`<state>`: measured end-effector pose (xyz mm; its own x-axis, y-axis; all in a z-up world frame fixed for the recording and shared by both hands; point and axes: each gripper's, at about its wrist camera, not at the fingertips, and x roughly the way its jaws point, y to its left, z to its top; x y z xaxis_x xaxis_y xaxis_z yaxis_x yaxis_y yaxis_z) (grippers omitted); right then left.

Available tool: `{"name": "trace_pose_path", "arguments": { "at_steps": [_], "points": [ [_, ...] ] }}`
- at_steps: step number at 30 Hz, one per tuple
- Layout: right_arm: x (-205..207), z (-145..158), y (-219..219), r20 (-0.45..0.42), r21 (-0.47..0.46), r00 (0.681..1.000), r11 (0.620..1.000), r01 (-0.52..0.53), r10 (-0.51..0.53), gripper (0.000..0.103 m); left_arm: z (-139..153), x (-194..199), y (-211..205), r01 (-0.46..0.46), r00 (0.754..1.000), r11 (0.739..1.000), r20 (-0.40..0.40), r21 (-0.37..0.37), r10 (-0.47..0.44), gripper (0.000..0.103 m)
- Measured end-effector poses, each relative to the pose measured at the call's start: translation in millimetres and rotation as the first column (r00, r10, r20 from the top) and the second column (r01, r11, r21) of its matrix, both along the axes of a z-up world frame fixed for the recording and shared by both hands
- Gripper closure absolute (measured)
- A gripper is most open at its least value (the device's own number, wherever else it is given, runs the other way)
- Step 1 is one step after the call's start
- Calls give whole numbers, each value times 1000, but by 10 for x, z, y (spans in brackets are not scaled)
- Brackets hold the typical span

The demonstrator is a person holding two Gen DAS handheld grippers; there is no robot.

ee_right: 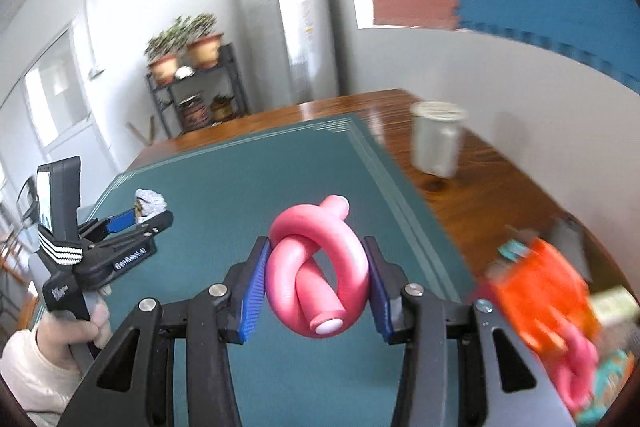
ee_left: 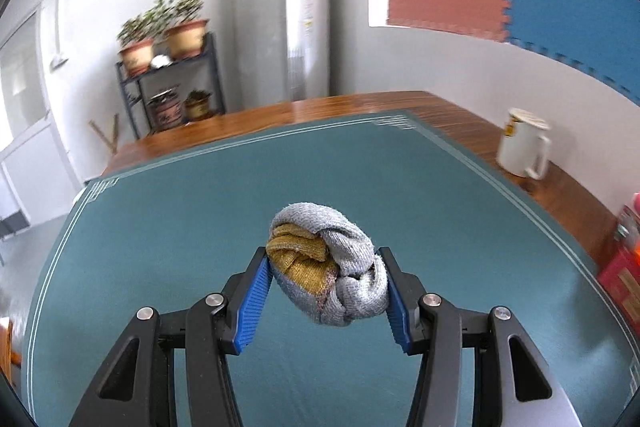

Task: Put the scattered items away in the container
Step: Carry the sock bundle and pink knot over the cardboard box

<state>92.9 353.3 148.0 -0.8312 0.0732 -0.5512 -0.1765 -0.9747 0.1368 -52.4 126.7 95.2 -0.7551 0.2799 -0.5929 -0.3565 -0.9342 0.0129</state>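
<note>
Sock ball (ee_left: 328, 263) above teal mat (ee_left: 160, 227), wooden table (ee_left: 460, 115).

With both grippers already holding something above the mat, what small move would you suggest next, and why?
Probably carry the right gripper a little further right, toward the blurred pile of items at the table's right edge. It is shut on the pink knot, held clear of the mat, so only transport remains. No container shows clearly. The left gripper, shut on the sock ball, can follow.

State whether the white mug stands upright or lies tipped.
Upright: the white mug stands on its base on the wooden table, rim up, handle at its side.
</note>
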Motion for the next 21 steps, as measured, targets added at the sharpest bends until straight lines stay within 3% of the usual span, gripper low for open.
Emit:
{"name": "trace_pose_path", "arguments": {
  "at_steps": [7, 11, 16, 21],
  "points": [
    [1049, 27, 812, -47, -39, 967, 967, 250, -252, 54, 82, 378, 366, 142, 989, 989, 33, 32, -143, 49],
    [1514, -1, 1193, -55, -45, 925, 927, 373, -375, 54, 185, 651, 760, 266, 961, 962, 57, 64, -269, 49],
    [1805, -110, 1449, -53, -89, 904, 904, 418, -423, 54, 351, 1025, 1352, 427, 899, 900, 65, 88, -433, 49],
    [1935, -258, 1622, -64, -136, 905, 902, 410, -421, 54, 608, 1298, 1999, 555, 825, 824, 52, 112, -563, 49]
  ]
}}
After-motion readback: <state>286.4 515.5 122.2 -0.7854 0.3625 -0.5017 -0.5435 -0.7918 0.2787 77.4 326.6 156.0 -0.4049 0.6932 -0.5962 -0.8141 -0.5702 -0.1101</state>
